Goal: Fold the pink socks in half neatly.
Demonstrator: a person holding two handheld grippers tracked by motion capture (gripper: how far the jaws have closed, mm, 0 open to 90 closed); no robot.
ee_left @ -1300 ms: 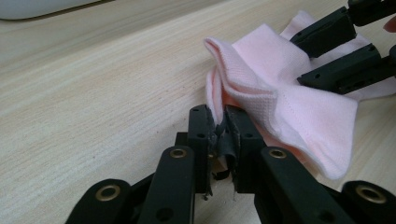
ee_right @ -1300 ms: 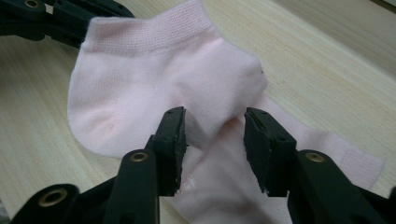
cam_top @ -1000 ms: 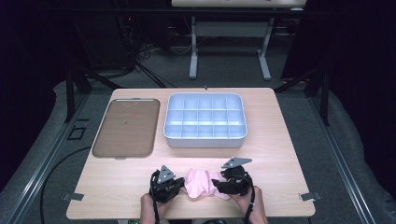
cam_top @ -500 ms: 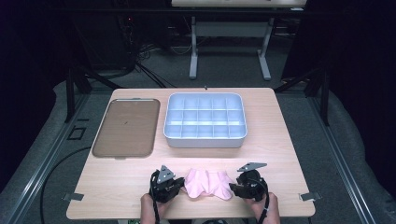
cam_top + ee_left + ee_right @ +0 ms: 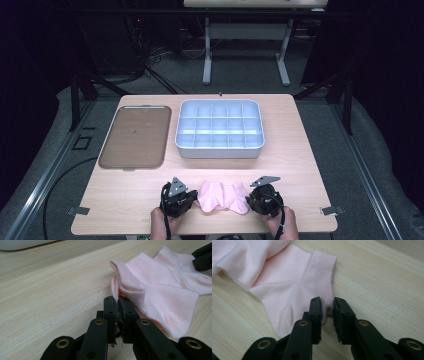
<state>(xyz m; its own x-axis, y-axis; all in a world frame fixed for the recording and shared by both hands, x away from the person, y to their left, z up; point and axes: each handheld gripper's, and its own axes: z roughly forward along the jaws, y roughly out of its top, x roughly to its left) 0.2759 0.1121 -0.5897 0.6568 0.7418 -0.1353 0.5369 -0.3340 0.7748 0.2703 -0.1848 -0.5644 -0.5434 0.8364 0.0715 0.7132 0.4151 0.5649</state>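
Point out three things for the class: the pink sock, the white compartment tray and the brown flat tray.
pink sock (image 5: 223, 197), high view, middle of the fabric.
white compartment tray (image 5: 220, 150), high view, near wall.
brown flat tray (image 5: 135, 137), high view, bare centre.

The right gripper (image 5: 250, 198) has shifted outward, away from the left one, and the pink sock (image 5: 223, 197) now lies spread wider along the table's near edge instead of bunched. Its jaws have just been closing, with the sock's cuff (image 5: 325, 305) between them.
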